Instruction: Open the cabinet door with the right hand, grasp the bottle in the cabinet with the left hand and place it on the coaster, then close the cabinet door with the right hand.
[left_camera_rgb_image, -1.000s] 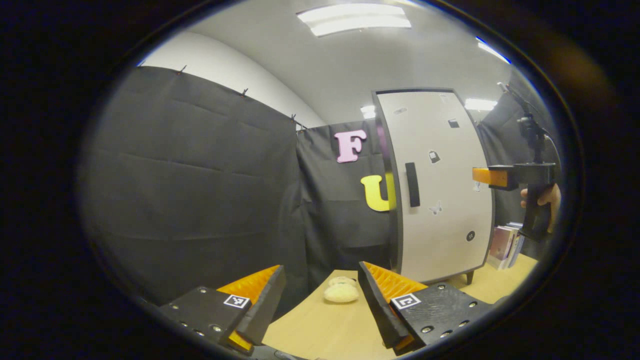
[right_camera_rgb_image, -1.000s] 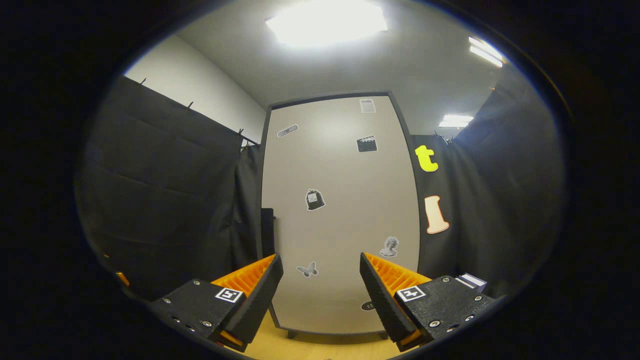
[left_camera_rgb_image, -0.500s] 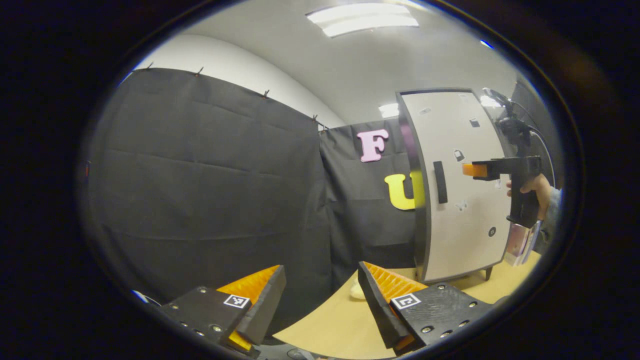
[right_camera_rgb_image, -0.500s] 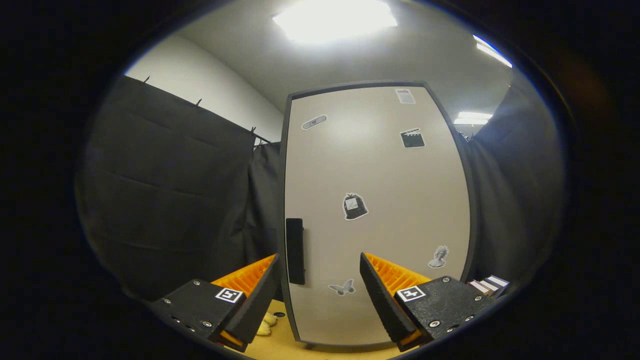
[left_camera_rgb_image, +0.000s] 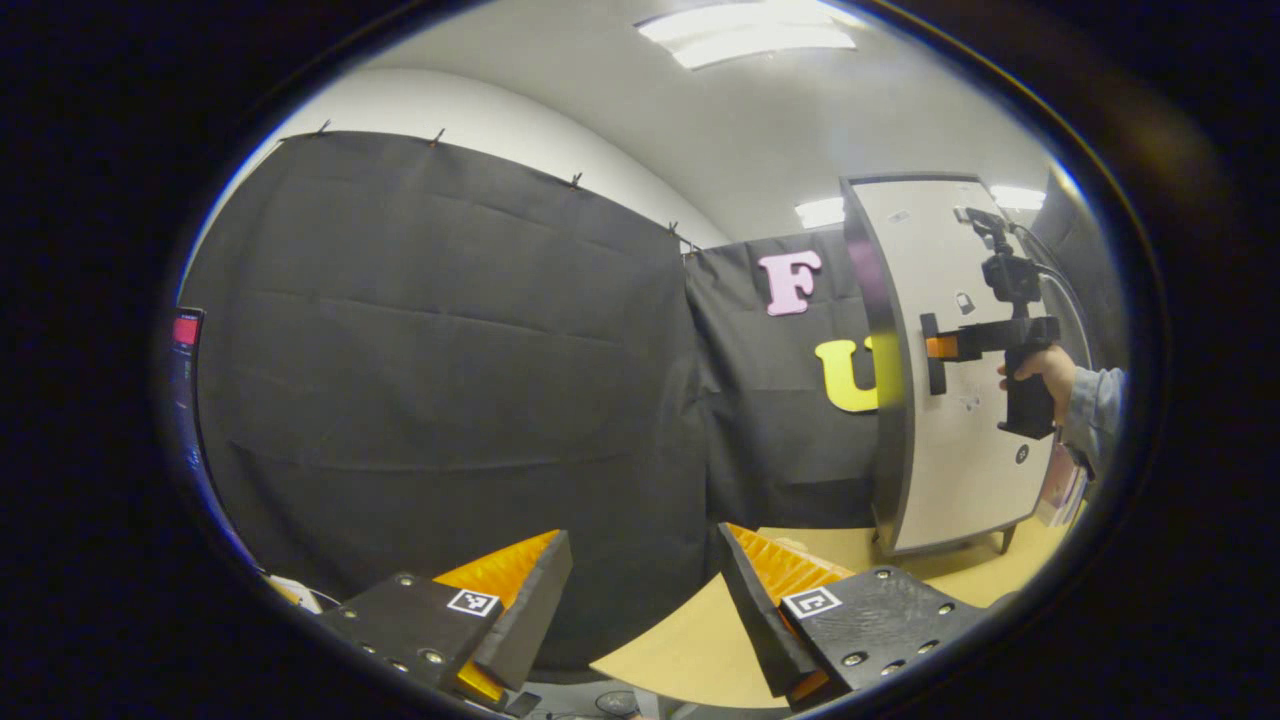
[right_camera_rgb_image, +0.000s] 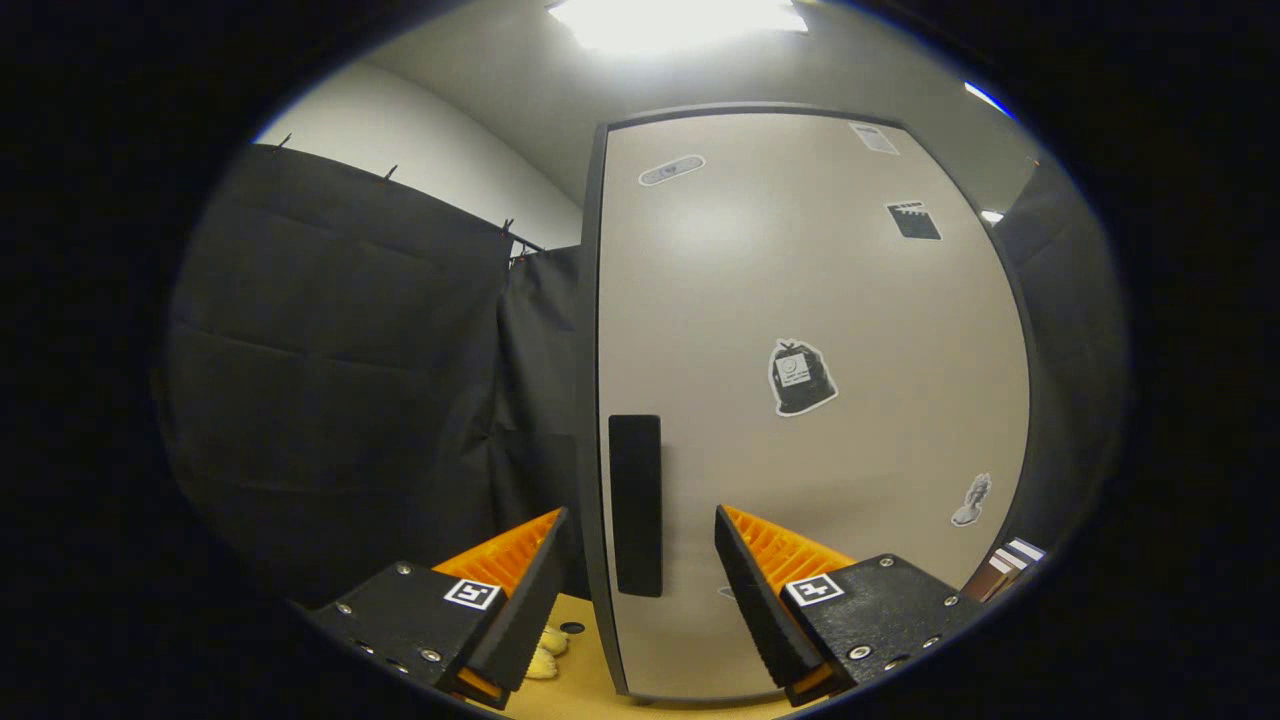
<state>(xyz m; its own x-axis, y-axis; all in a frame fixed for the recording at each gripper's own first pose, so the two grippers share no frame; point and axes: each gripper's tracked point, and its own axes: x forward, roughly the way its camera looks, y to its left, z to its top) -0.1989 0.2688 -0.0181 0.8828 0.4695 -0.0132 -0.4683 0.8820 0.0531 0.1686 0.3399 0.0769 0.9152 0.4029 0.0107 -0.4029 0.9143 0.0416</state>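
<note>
The right gripper (right_camera_rgb_image: 640, 590), fingers spread, lines up on the dark handle (right_camera_rgb_image: 636, 505) at the left edge of the shut cabinet door (right_camera_rgb_image: 800, 400), centre frame; the bottle presumably sits behind it, unseen. A clean pull likely means straddling the handle squarely before closing. The left gripper (left_camera_rgb_image: 640, 600), fingers also spread, waits low over the bench (left_camera_rgb_image: 690, 640), with open room left of the cabinet.
</note>
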